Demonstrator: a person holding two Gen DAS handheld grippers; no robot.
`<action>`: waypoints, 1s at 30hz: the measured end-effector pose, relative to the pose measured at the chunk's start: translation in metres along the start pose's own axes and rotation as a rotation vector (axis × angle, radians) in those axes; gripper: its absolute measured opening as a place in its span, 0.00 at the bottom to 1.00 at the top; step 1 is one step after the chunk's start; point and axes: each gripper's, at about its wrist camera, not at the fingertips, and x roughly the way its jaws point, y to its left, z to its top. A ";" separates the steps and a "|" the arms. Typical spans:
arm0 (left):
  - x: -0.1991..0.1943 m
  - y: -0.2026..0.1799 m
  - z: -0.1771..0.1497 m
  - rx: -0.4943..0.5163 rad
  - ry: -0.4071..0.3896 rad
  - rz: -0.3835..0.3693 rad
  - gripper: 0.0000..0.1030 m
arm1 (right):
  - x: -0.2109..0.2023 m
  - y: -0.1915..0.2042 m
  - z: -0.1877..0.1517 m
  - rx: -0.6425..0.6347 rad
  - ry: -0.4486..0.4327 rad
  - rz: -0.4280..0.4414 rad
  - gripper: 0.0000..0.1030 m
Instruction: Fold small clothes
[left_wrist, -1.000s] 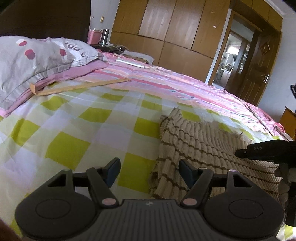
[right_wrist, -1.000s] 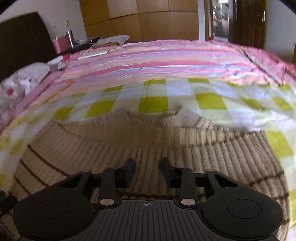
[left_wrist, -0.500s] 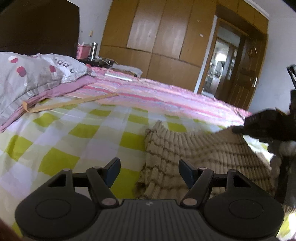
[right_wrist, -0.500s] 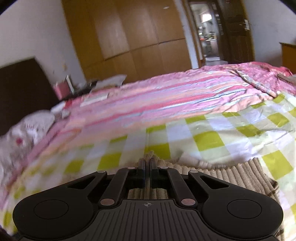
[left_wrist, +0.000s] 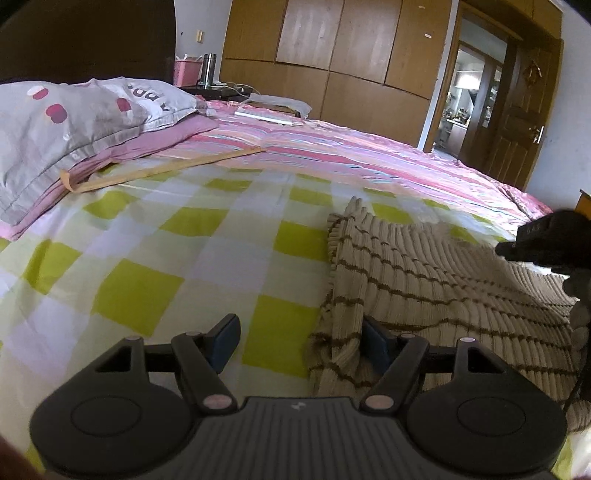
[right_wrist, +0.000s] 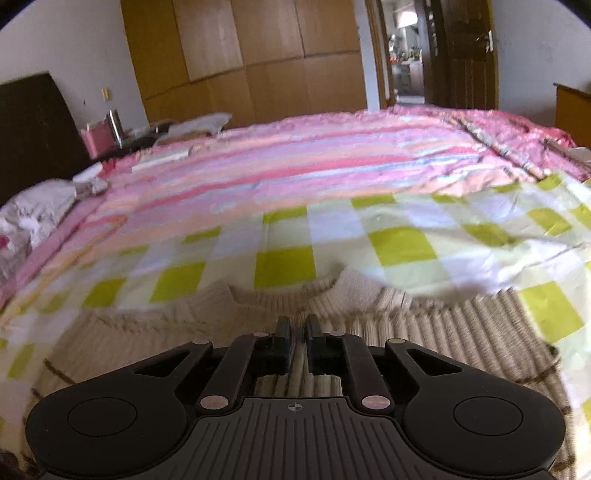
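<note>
A small ribbed beige sweater with thin brown stripes lies on the bed's green-checked sheet, with its near left edge bunched up. The left tongs are spread wide over that edge: the right-hand finger sits against or under the raised fold, the other over bare sheet, and nothing is pinched. The right tongs sit low over the middle of the knit just short of the neckline, their jaws opening from a narrow gap; no cloth appears caught between them, though the view is slightly blurred. The main risk, as I judge it, is at the left edge: closing there could catch only the top ply of the rumpled fold, or the sheet with it, so a lift would drag the bedding or let the fold slump. With the right tongs gripping nothing, the loose knit could also slide and skew the crease.
</note>
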 end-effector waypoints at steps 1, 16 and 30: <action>0.000 0.000 0.000 -0.001 0.000 -0.002 0.74 | -0.004 0.002 0.001 0.006 -0.010 0.013 0.14; -0.011 0.004 0.005 -0.021 -0.052 -0.034 0.74 | 0.013 0.072 -0.015 -0.129 0.063 0.123 0.04; 0.004 -0.007 0.000 0.049 0.000 -0.025 0.74 | 0.040 0.070 -0.011 -0.037 0.060 0.108 0.11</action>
